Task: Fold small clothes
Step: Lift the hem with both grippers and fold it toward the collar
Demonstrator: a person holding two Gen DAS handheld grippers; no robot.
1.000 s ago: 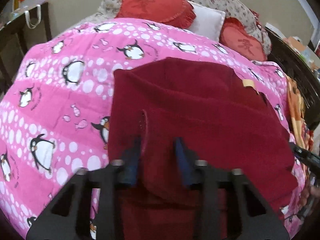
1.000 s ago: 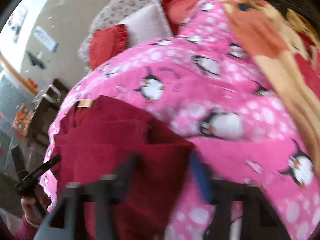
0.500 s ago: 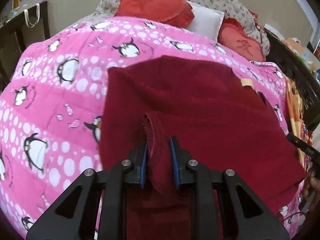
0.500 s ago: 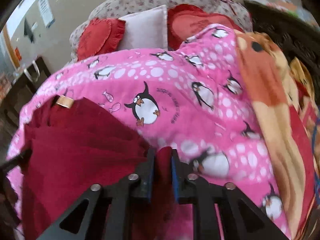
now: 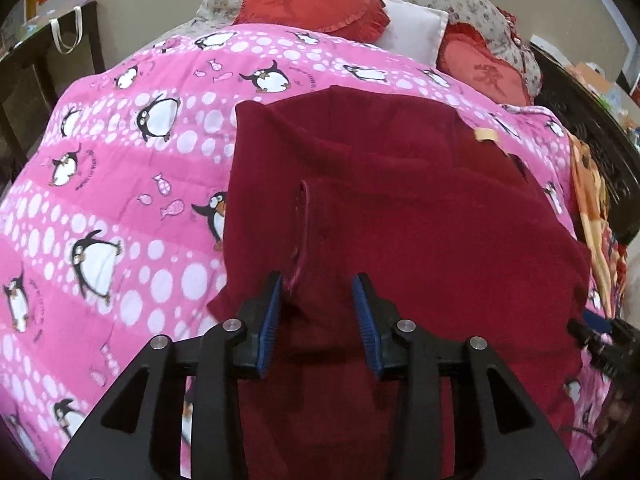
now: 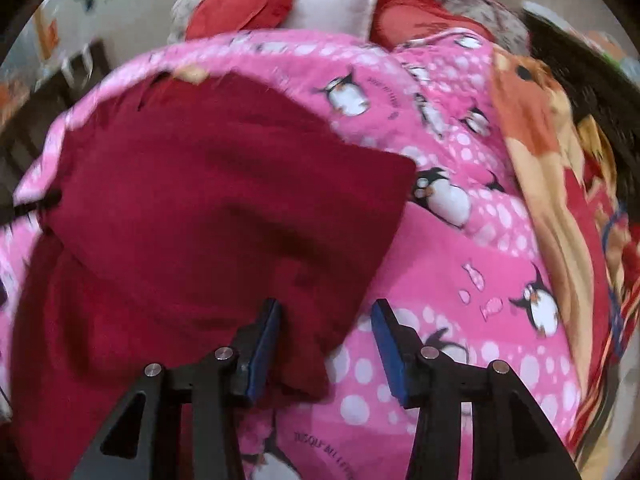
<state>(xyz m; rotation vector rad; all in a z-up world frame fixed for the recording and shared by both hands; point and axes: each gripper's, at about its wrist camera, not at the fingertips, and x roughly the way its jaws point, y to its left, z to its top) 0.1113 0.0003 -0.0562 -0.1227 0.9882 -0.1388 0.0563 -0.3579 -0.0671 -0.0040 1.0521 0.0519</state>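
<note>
the dark red garment (image 5: 400, 208) lies folded on the pink penguin blanket (image 5: 120, 200) of the bed, and both the left tool (image 5: 318, 312) and the right tool (image 6: 326, 344) have just been opening, released, with cloth between them.

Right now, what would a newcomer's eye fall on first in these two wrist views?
The dark red knitted garment, folded, lies on the bright pink penguin-print quilt. The left gripper and right gripper have just been opening, with its near edge between their blue pads. Behind, red heart-shaped cushions lean on the flowered headboard.
</note>
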